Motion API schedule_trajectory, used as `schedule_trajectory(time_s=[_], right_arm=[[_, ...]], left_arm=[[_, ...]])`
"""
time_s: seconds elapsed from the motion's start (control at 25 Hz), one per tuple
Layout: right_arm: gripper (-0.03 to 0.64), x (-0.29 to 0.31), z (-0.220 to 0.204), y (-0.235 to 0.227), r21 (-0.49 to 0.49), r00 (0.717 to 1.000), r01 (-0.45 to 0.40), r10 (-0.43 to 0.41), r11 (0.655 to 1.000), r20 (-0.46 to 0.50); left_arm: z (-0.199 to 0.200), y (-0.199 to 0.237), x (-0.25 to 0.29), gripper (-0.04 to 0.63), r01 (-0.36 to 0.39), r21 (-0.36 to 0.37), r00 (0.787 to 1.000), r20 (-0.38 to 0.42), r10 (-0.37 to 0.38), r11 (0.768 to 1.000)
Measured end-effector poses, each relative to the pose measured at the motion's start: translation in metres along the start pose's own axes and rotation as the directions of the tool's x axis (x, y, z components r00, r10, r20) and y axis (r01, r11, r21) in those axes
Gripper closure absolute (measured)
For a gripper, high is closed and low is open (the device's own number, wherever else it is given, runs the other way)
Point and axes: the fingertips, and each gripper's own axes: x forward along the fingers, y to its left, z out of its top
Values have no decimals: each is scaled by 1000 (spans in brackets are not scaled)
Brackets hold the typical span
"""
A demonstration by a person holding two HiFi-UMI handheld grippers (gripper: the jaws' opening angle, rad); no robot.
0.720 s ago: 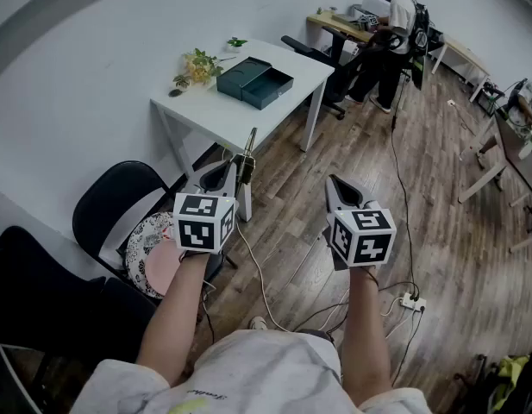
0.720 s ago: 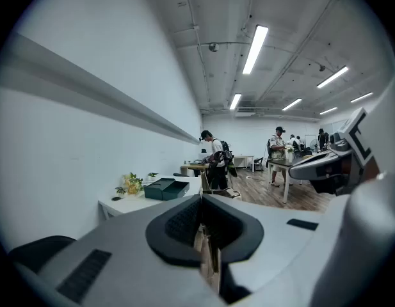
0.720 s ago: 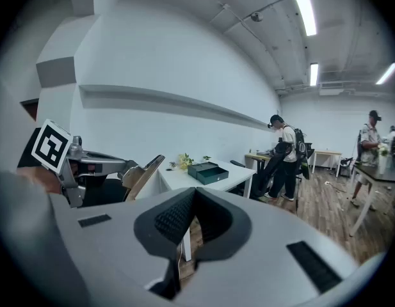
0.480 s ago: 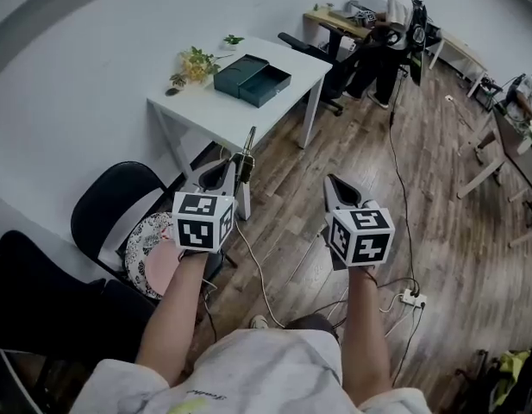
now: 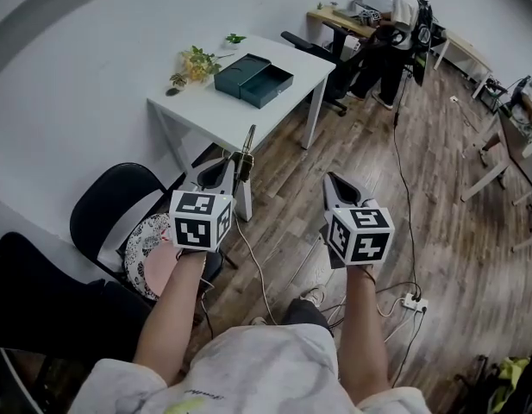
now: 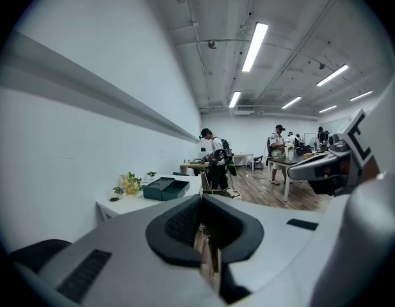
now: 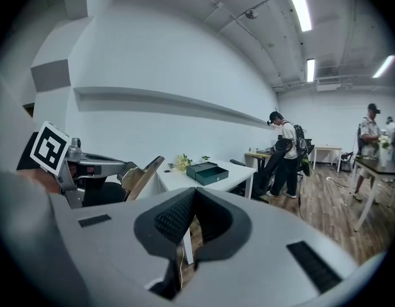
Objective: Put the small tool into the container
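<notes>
Now standing short of the white table (image 5: pixel 205 115), holding both grippers out over the wood floor (image 5: pixel 438 231). Pinching the small tool (image 5: pixel 247 155) in the left gripper (image 5: pixel 229 166), with jaws pressed tight on its lower end and the thin shaft slanting up and forward past the tips. Visible in the left gripper view only as a narrow pale strip caught between the pads. Carrying nothing in the right gripper (image 5: pixel 337 185), with jaws drawn together and the pads meeting at the tips. Facing the container (image 5: pixel 253 79), a dark green box lying open near the middle of the table, well apart from the tool and from both grippers. Next to it, along the table's wall-side edge, a bunch of yellow flowers (image 5: pixel 197 64). Just off the table's left corner, a black chair (image 5: pixel 110 205). Farther off, by another desk, a person (image 5: pixel 395 24) standing.
</notes>
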Motion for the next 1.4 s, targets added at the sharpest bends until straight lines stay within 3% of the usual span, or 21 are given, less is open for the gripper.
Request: schedule_trajectory(time_s=[0.48,0.96,1.4], right_arm=[[614,54,3,-48,16,998,-58,58,998,2],[614,139,23,-136,-3,984,-179,179,984,-21],[614,190,45,-198,-32,963,-267,266,963,-33]], left_arm=[[8,-5,66,591,-32,17,999,-25,32,999],[37,-16,174,591,-130,11,990,-48,130,991],[61,-27,237,591,-218,2,974,-62,217,976]])
